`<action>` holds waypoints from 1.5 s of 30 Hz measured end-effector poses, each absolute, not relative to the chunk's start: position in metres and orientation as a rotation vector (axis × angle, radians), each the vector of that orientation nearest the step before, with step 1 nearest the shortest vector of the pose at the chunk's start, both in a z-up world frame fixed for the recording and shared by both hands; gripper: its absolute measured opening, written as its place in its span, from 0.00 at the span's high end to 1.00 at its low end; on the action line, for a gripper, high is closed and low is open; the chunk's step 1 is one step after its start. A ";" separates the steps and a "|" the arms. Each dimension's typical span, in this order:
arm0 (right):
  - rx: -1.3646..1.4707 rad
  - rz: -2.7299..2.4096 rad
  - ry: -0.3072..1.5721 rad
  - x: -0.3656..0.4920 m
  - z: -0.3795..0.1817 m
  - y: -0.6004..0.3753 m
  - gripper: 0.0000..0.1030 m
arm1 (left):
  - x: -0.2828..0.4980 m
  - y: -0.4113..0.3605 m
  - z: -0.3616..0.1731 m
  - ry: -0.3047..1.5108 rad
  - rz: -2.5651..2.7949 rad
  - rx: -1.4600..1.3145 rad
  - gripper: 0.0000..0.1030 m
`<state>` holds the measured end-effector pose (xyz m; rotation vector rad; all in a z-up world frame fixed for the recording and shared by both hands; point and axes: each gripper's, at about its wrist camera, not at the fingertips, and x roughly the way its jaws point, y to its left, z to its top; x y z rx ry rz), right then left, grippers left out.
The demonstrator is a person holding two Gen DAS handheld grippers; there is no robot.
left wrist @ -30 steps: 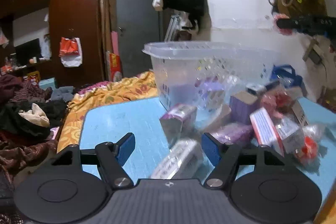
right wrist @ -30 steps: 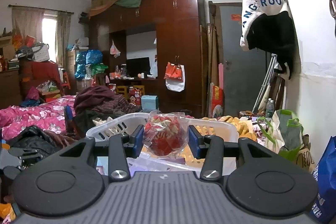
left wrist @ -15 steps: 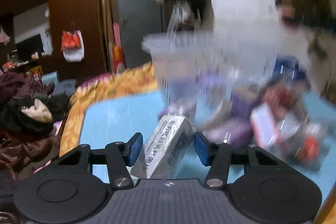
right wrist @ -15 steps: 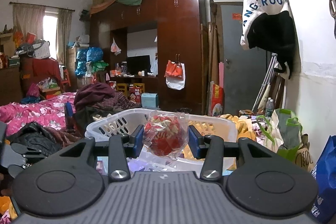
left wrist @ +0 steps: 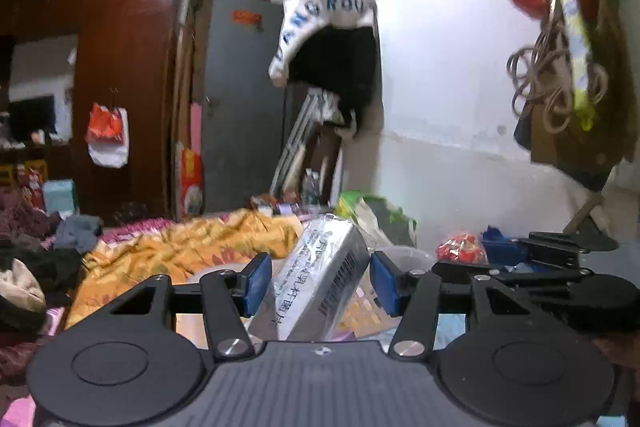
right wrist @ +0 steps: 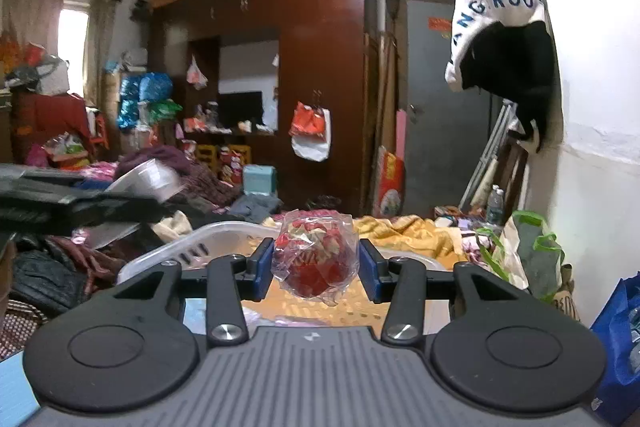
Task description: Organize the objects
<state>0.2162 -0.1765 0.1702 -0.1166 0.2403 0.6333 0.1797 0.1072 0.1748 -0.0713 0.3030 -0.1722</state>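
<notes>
My left gripper (left wrist: 316, 281) is shut on a silver plastic-wrapped packet (left wrist: 314, 285) with black print and a barcode, held tilted above the clear plastic basket (left wrist: 404, 254). My right gripper (right wrist: 316, 269) is shut on a clear-wrapped red and white packet (right wrist: 314, 261) and holds it over the basket's white slotted rim (right wrist: 208, 235). In the left wrist view the right gripper (left wrist: 520, 267) shows at the right with the red packet (left wrist: 460, 247). In the right wrist view the left gripper (right wrist: 72, 203) shows blurred at the left.
A yellow patterned cloth (left wrist: 180, 247) lies behind the basket. A dark wooden wardrobe (right wrist: 320, 87) and a grey door (left wrist: 240, 99) stand at the back. Bags (right wrist: 524, 255) lean by the white wall at right. Piles of clothes (right wrist: 48, 267) lie at left.
My left gripper closed on the silver packet on the table and lifted it up above the basket. My right gripper kept the red packet and stayed over the basket, dropping slightly.
</notes>
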 end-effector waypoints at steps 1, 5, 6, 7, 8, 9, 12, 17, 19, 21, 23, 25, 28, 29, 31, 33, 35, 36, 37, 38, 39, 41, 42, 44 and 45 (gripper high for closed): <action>-0.122 0.628 0.257 0.220 0.169 -0.174 0.50 | 0.188 0.108 0.169 0.305 -0.156 -0.092 0.42; -0.129 0.596 0.199 0.213 0.166 -0.176 0.00 | 0.194 0.116 0.151 0.321 -0.139 -0.165 0.25; -0.126 0.604 0.190 0.207 0.166 -0.180 0.00 | 0.189 0.118 0.147 0.322 -0.146 -0.167 0.25; -0.115 0.619 0.192 0.201 0.166 -0.185 0.00 | 0.182 0.120 0.145 0.315 -0.158 -0.163 0.25; -0.099 0.631 0.196 0.194 0.166 -0.189 0.00 | 0.170 0.121 0.144 0.296 -0.168 -0.164 0.25; -0.081 0.640 0.193 0.184 0.165 -0.196 0.00 | 0.151 0.121 0.142 0.266 -0.173 -0.157 0.25; -0.042 0.656 0.142 0.146 0.149 -0.221 0.00 | 0.092 0.119 0.129 0.195 -0.173 -0.122 0.21; -0.039 0.688 0.158 0.089 0.088 -0.254 0.00 | 0.013 0.111 0.081 0.187 -0.136 -0.079 0.18; -0.011 0.728 0.187 0.076 0.064 -0.261 0.02 | 0.000 0.111 0.063 0.210 -0.132 -0.108 0.18; -0.024 0.759 0.197 0.069 0.054 -0.260 0.13 | 0.000 0.109 0.054 0.246 -0.148 -0.103 0.18; -0.051 0.773 0.225 0.067 0.050 -0.254 0.27 | 0.004 0.108 0.049 0.266 -0.138 -0.100 0.25; -0.071 0.788 0.249 0.069 0.050 -0.250 0.36 | 0.009 0.107 0.045 0.294 -0.159 -0.108 0.35; -0.095 0.798 0.283 0.074 0.047 -0.243 0.37 | 0.016 0.102 0.037 0.327 -0.173 -0.104 0.36; -0.093 0.794 0.292 0.075 0.044 -0.243 0.37 | 0.018 0.100 0.034 0.342 -0.172 -0.103 0.36; -0.078 0.800 0.313 0.080 0.041 -0.243 0.37 | 0.021 0.097 0.027 0.375 -0.186 -0.114 0.37; -0.062 0.817 0.323 0.078 0.037 -0.245 0.42 | 0.025 0.091 0.024 0.389 -0.185 -0.103 0.45; -0.058 0.833 0.334 0.075 0.035 -0.247 0.60 | 0.026 0.083 0.019 0.394 -0.191 -0.106 0.60; -0.054 0.837 0.339 0.075 0.035 -0.248 0.60 | 0.026 0.082 0.019 0.394 -0.201 -0.114 0.61; -0.057 0.839 0.339 0.074 0.035 -0.250 0.60 | 0.025 0.081 0.019 0.393 -0.196 -0.113 0.61; -0.058 0.841 0.340 0.074 0.035 -0.252 0.61 | 0.024 0.080 0.019 0.390 -0.190 -0.108 0.61; -0.054 0.844 0.340 0.074 0.034 -0.253 0.61 | 0.023 0.078 0.019 0.384 -0.185 -0.102 0.61; -0.051 0.845 0.338 0.072 0.034 -0.257 0.61 | 0.023 0.074 0.018 0.377 -0.174 -0.081 0.61; -0.057 0.847 0.341 0.071 0.033 -0.256 0.60 | 0.023 0.071 0.018 0.374 -0.166 -0.067 0.61; -0.068 0.850 0.338 0.071 0.033 -0.256 0.60 | 0.024 0.067 0.018 0.366 -0.154 -0.051 0.61; -0.069 0.848 0.337 0.069 0.033 -0.256 0.60 | 0.024 0.066 0.018 0.361 -0.151 -0.047 0.62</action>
